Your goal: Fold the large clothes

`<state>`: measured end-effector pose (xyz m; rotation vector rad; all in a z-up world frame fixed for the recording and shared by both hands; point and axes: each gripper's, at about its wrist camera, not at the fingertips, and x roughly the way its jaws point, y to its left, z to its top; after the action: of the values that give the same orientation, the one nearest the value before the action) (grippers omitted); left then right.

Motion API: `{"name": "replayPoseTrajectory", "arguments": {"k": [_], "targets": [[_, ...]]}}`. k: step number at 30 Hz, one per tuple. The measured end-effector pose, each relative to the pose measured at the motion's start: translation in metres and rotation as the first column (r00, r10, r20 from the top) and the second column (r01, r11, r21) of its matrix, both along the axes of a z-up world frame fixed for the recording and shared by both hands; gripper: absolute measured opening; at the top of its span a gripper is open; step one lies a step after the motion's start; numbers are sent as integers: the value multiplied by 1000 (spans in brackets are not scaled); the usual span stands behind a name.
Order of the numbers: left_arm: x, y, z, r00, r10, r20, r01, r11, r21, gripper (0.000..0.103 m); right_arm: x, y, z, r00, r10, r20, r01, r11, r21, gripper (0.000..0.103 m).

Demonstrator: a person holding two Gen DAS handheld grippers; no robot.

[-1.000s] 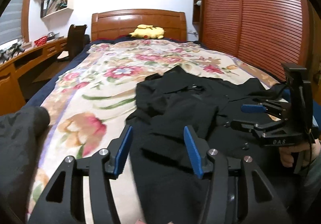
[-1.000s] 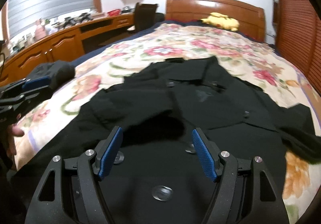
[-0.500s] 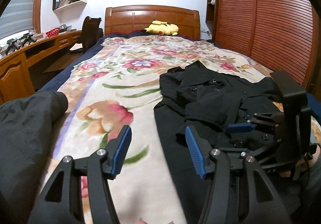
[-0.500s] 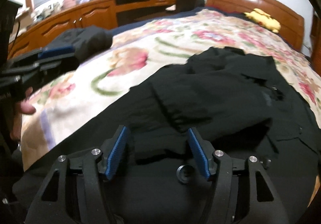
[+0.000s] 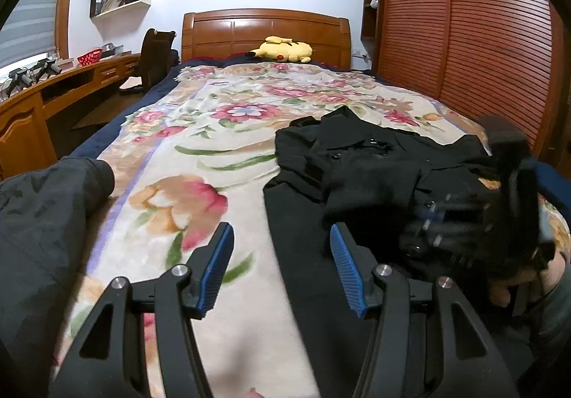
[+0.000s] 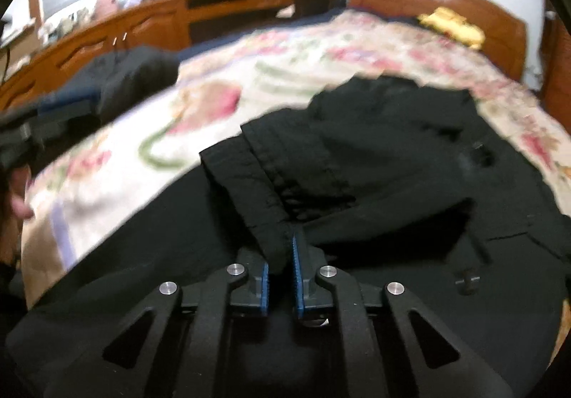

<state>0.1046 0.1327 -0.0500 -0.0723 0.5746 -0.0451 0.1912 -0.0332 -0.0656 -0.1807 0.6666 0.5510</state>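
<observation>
A large black buttoned coat [image 5: 360, 180] lies spread on the flowered bedspread [image 5: 200, 155], its left sleeve folded across the chest. My left gripper [image 5: 282, 248] is open and empty, hovering over the coat's left edge. My right gripper [image 6: 280, 255] is shut on the cuff of the folded sleeve [image 6: 271, 205]; the coat [image 6: 392, 166] fills that view. The right gripper shows blurred in the left wrist view [image 5: 446, 219], low over the coat.
A second dark garment [image 5: 43, 219] lies at the bed's left edge. A yellow plush toy [image 5: 285, 49] sits by the wooden headboard [image 5: 264, 30]. A wooden desk [image 5: 43, 101] and chair [image 5: 157, 59] stand left; a slatted wardrobe [image 5: 464, 23] stands right.
My right gripper has closed on the sleeve cuff; it was open before. The left gripper has shifted left, off the coat toward its edge.
</observation>
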Motion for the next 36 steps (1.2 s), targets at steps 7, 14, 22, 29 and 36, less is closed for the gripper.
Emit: {"name": "replayPoseTrajectory", "arguments": {"k": [7, 14, 22, 29, 36], "targets": [[-3, -12, 5, 1000, -17, 15, 17, 1000, -4, 55, -27, -37, 43, 982, -126, 141, 112, 988, 102, 6], [-3, -20, 12, 999, -29, 31, 29, 999, -13, 55, -35, -71, 69, 947, -234, 218, 224, 972, 73, 6], [-4, -25, 16, 998, -31, 46, 32, 999, -19, 55, -51, -104, 85, 914, -318, 253, 322, 946, 29, 6], [-8, -32, 18, 997, -49, 55, 50, 998, -26, 55, -68, -138, 90, 883, -403, 240, 408, 912, 32, 6], [-9, -44, 20, 995, -76, 61, 78, 997, -28, 55, -89, -171, 78, 856, -481, 188, 487, 873, 14, 6]]}}
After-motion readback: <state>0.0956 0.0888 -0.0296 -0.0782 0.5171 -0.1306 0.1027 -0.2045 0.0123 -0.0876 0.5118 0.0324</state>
